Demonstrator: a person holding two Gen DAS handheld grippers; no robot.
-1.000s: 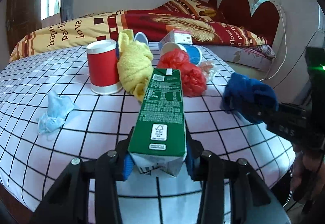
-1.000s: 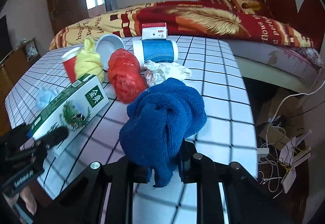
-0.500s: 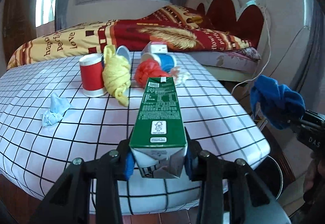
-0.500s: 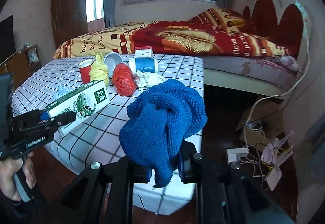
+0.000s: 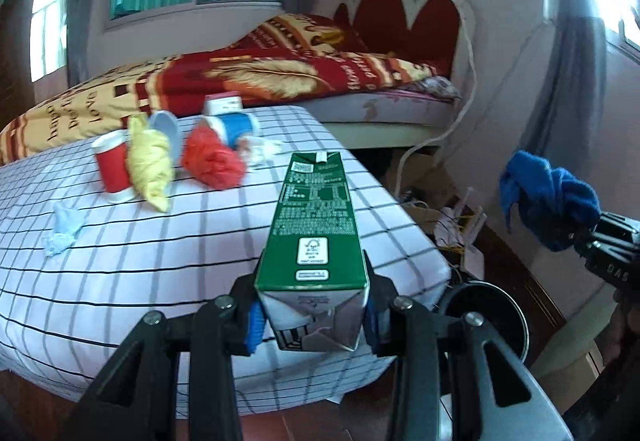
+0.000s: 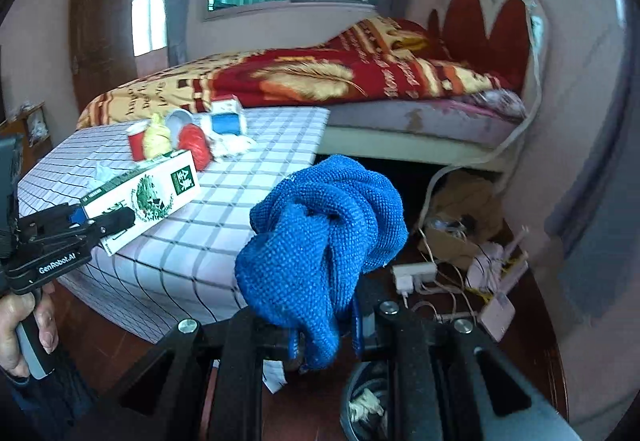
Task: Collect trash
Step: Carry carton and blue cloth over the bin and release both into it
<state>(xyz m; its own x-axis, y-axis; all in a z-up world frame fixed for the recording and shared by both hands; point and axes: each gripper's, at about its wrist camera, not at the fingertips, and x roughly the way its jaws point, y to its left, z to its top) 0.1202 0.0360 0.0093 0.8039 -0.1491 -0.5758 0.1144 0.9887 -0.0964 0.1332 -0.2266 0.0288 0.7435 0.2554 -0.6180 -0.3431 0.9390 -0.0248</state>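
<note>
L tongs [image 5: 314, 315] clamp the carton [image 5: 316, 225], held off the bench [image 5: 160, 253] edge. R tongs [image 6: 326, 325] grip the cloth [image 6: 320, 237] beyond the bench, above the bin [image 6: 360, 401] on the floor.

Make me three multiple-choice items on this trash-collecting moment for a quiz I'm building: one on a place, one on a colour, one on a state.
1. Where is the red cup?
A. on the checked table
B. on the floor
C. on the bed

2. What colour is the cloth in the right gripper?
A. yellow
B. blue
C. red

3. The left gripper is:
A. open, empty
B. shut on the green carton
C. out of view

Answers:
1 A, it stands on the grid cloth.
2 B, blue knit.
3 B, its pads press the carton's sides.
</note>
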